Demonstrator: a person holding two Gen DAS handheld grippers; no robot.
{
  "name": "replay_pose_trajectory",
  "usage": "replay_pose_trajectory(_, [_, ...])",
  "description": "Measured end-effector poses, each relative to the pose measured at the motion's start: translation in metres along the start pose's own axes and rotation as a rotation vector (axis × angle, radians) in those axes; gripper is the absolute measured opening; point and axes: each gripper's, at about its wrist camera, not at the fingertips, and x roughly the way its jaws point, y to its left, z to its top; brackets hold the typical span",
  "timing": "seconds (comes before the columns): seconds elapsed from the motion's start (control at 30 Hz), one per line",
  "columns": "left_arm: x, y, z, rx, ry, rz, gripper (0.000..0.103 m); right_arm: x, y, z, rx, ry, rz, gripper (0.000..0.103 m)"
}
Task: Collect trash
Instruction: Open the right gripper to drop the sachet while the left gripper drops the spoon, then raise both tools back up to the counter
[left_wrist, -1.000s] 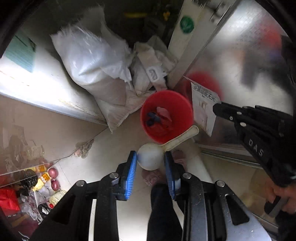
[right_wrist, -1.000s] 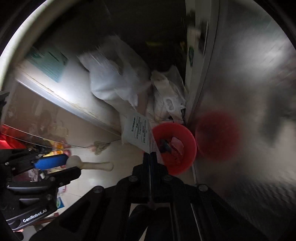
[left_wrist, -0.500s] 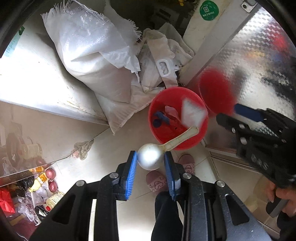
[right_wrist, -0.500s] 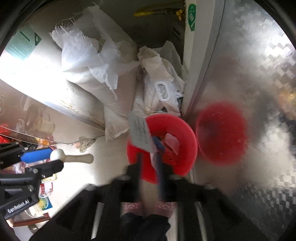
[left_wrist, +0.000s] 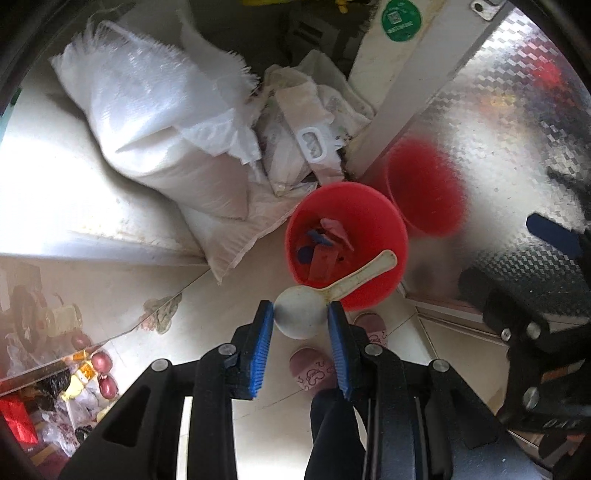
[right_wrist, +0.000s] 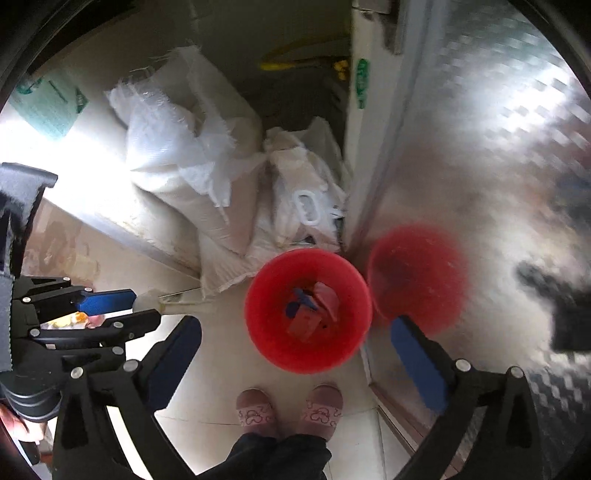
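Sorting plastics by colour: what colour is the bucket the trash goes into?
Red; the bucket shows best in the right wrist view.

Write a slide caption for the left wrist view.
Left tool grips white plastic spoon above red plastic bucket holding scraps.

Pale tiled floor; embossed shiny metal panel at right; white woven sacks in corner.

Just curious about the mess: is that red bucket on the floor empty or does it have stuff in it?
Not empty. The red bucket stands upright with red and blue scraps on its bottom, far from full.
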Motion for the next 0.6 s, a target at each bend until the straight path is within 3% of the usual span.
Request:
replay_pose_trajectory(0.27, [0.004, -0.016, 0.013, 0.052, 0.006, -0.021, 0.029, 0.004, -0.013, -0.012, 0.094, 0.042, -0.024, 0.103])
replay_pose_trajectory(0.47, [0.006, -0.023, 0.022, 0.071, 0.009, -0.039, 0.055, 0.001, -0.026, -0.011, 0.130, 0.041, -0.042, 0.102])
replay_pose_trajectory(0.6, [0.008, -0.024, 0.025, 0.072, 0.016, -0.040, 0.055, 0.001, -0.027, -0.009, 0.133, 0.046, -0.032, 0.102])
